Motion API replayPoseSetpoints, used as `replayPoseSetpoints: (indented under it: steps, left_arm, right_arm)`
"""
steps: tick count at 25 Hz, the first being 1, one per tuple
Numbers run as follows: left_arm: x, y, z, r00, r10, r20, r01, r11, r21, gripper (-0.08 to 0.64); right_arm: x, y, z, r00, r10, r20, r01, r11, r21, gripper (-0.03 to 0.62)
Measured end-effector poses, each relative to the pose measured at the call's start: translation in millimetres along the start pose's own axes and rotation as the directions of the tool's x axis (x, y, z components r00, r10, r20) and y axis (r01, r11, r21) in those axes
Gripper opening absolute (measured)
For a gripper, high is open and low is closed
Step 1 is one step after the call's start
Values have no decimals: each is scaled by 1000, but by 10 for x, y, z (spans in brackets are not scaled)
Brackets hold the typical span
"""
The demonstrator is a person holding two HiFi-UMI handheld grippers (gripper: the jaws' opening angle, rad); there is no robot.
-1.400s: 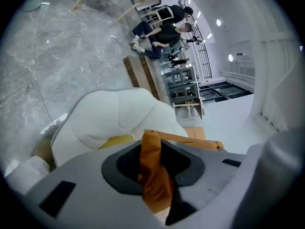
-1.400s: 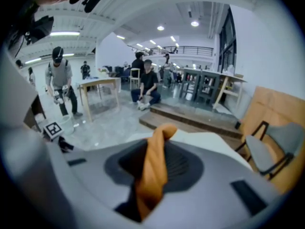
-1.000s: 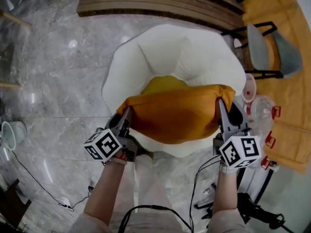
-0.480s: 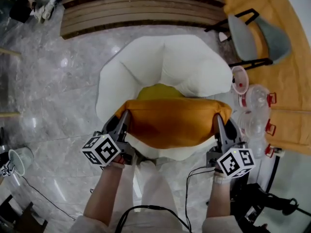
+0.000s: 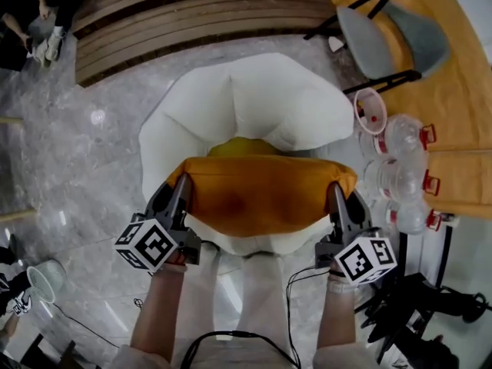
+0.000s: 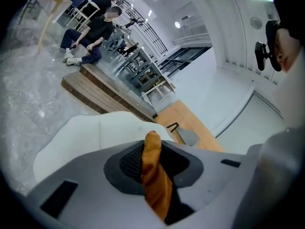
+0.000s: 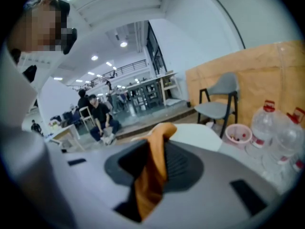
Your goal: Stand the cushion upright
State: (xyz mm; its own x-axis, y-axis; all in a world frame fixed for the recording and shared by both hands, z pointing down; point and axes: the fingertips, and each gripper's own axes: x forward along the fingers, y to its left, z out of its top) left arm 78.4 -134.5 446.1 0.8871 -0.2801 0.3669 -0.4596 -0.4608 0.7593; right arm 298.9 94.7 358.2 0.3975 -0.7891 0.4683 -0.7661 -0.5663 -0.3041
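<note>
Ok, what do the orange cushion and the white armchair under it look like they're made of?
The orange cushion: soft matte fabric, probably woven or suede-like; it creases and bunches thin at the gripped corners. The white armchair: padded upholstery, matte off-white, with a stitched seam; fabric or faux leather, hard to tell.

I see the left gripper (image 6: 153, 161) clamped on a fold of the orange cushion (image 6: 155, 187); beyond: white armchair (image 6: 90, 135), wooden platform (image 6: 97, 93), seated person (image 6: 93, 35) farther back.

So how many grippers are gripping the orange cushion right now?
2. The left gripper pinches the orange cushion at its left corner, the right gripper at its right corner.
</note>
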Motion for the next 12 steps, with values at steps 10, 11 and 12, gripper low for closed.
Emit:
replayPoseSetpoints:
  steps: [10,11,12]
  left_arm:
    - [369,-237,237,998,34,47,-38,997,74,101]
    - [422,-272,272,998,30,51,-34,996,82,101]
    - [484,-306,303,998,23,52,-28,996,89,101]
  right_arm:
    - [171,-285,61,1000,-18,-7,19,987,158,107]
    - [183,-319,65,1000,-21,-7,22,984,175,106]
    - [198,-358,68,1000,-25,-5,25,981,190,106]
